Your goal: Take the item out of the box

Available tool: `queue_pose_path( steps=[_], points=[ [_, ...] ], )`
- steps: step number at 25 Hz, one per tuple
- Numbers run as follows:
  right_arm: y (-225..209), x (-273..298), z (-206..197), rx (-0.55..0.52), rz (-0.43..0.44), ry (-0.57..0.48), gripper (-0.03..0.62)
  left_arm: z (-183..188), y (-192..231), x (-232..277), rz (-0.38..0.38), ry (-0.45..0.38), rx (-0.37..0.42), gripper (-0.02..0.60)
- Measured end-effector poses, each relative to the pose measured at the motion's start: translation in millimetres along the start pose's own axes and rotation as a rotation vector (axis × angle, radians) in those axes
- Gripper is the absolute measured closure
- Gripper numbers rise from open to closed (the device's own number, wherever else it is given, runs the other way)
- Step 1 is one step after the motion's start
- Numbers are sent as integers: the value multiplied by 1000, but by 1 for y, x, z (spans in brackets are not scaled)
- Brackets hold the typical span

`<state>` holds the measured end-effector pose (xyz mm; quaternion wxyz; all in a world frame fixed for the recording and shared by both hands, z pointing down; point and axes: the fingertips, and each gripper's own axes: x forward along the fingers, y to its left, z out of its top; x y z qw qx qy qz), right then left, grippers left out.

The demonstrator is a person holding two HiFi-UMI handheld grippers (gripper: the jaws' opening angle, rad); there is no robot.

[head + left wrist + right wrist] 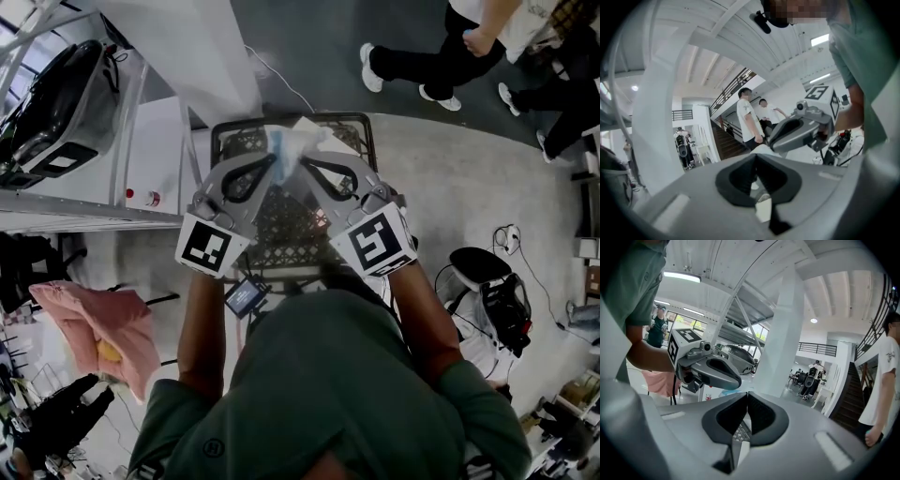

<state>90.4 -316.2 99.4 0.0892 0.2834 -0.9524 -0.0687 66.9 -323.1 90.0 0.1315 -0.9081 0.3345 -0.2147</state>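
Box: a black wire box (349, 118) is standing below the person, open at the top, and its mesh bottom is showing between the two grippers.
Item: a thin, crumpled white-and-pale-blue item (298, 141) is sticking up over the far half of the box, right at the gripper tips. I cannot tell whether its lower end is resting inside.
Left gripper: the left gripper (275, 161) is pointing inward from the left. Its jaws are pressing together, apparently nipping an edge of the item.
Right gripper: the right gripper (306, 163) is mirroring it from the right. Its jaws are likewise closed at the item, and its tip is lying just beside the left one's.
Head view alone: this view is taking in the whole box, a pink cloth (98, 323) lying off to the left, and walkers (441, 52) passing beyond the box.
Left gripper view alone: this view is looking along closed jaws to a white hump of the item just past the tip. The right gripper is showing beyond it, and people (750, 117) are standing near a staircase (729, 140).
Right gripper view alone: this view is showing mesh through the jaw opening and a pale blue bit of the item lying under the left gripper's nose.
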Motion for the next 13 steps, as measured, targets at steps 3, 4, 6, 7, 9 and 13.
queue_pose_path(
  steps=[3,4,6,7,9,13],
  points=[
    [0,2,-3,5,1,1,582,-5,0,1,0,4,-7,578],
    [1,3,-4,6,2,1,582,-6,0,1,0,7,-8,578],
    [1,3,-6,7,4,3,582,-9,-1,1,-1,11,-10,578],
    [1,3,-7,9,4,4,582,-10,-1,2,-1,13,-12,578],
    [0,3,-9,9,7,9,582,-11,-2,3,-2,19,-16,578],
    [-2,1,-12,13,6,10,582,-12,-4,7,-4,23,-20,578]
  ],
)
